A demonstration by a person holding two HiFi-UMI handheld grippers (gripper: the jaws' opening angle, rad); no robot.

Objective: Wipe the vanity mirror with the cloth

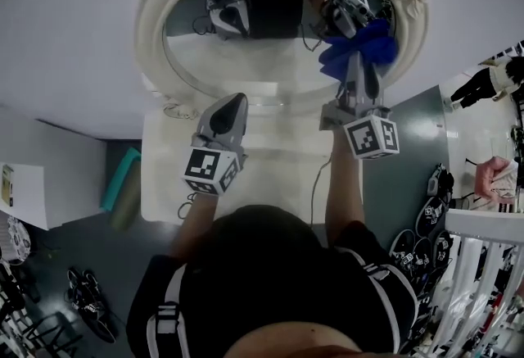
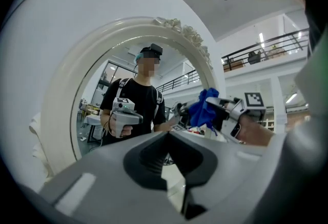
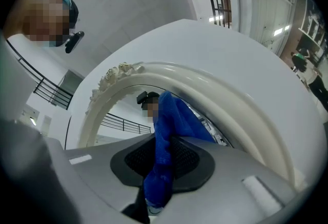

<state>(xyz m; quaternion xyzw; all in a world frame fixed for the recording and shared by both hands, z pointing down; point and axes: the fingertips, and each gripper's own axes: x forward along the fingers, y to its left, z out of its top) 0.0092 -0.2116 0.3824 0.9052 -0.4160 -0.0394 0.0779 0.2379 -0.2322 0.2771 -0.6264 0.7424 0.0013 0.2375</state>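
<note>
The oval vanity mirror has an ornate cream frame (image 1: 155,12) and stands at the back of a white tabletop (image 1: 278,184). My right gripper (image 1: 359,70) is shut on a blue cloth (image 1: 360,49), which is bunched against the right side of the glass (image 1: 270,61). In the right gripper view the cloth (image 3: 164,151) runs up between the jaws toward the frame (image 3: 205,84). My left gripper (image 1: 232,102) is shut and holds nothing. It points at the lower left of the glass, a little short of it. In the left gripper view the cloth (image 2: 204,107) shows at the right, by the frame (image 2: 66,79).
A teal object (image 1: 123,184) lies left of the table. Several shoes (image 1: 426,225) and a white rack (image 1: 483,266) are on the floor to the right. A person (image 1: 491,78) stands far off at the right. The glass reflects both grippers.
</note>
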